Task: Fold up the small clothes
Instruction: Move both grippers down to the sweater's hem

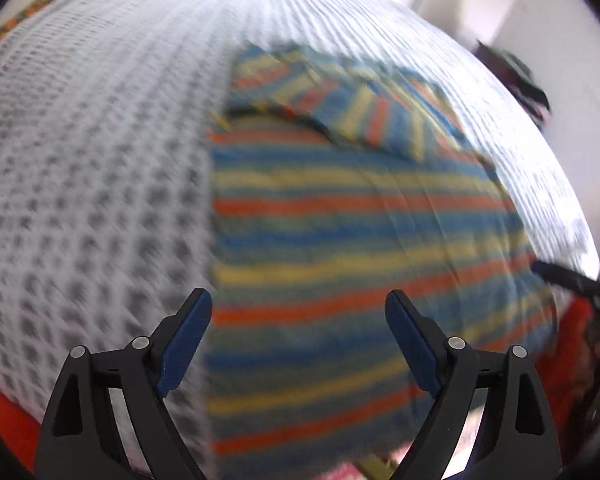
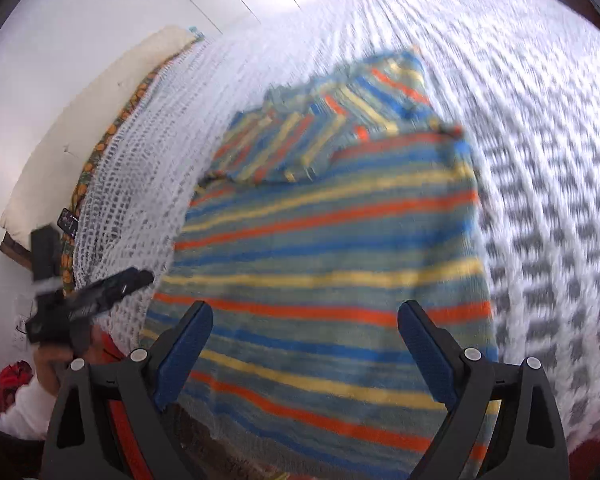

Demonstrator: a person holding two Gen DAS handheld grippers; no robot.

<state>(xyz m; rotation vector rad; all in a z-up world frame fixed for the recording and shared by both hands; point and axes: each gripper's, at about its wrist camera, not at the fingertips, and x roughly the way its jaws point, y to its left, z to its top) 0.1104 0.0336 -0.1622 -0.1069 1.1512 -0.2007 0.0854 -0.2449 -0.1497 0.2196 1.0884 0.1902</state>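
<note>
A: Start with the left wrist view. What is there to count?

B: One striped garment [image 1: 340, 208], in blue, yellow, orange and green bands, lying flat on one white waffle-weave bedspread [image 1: 100, 160]. One sleeve is folded in over the upper part of the body, its stripes running at an angle to the rest. The picture is smeared, so finer detail is lost.

A: And the left gripper [image 1: 299, 312]?

B: Its two blue-padded fingers [image 1: 188, 336] stand wide apart above the garment's near end, with nothing between them and nothing held. At the right edge one dark finger of the other gripper shows over the cloth's edge.

A: Anything else?

B: One patterned orange-and-green border [image 1: 40, 4] along the far left edge of the bed, and something red at the bottom corners that I cannot identify.

A: Now the right wrist view.

B: The same single garment [image 2: 324, 264], on the same bedspread [image 2: 540, 160], filling the middle. The right gripper [image 2: 305, 316] hangs over its near end, both pads spread wide and empty. At the left, the left gripper [image 2: 100, 292] appears blurred, held by one hand [image 2: 56, 360] with a white sleeve.

A: And beyond the bed?

B: One cream pillow [image 2: 80, 120] by the wall, and one small dark object near it that is too small to tell.
</note>
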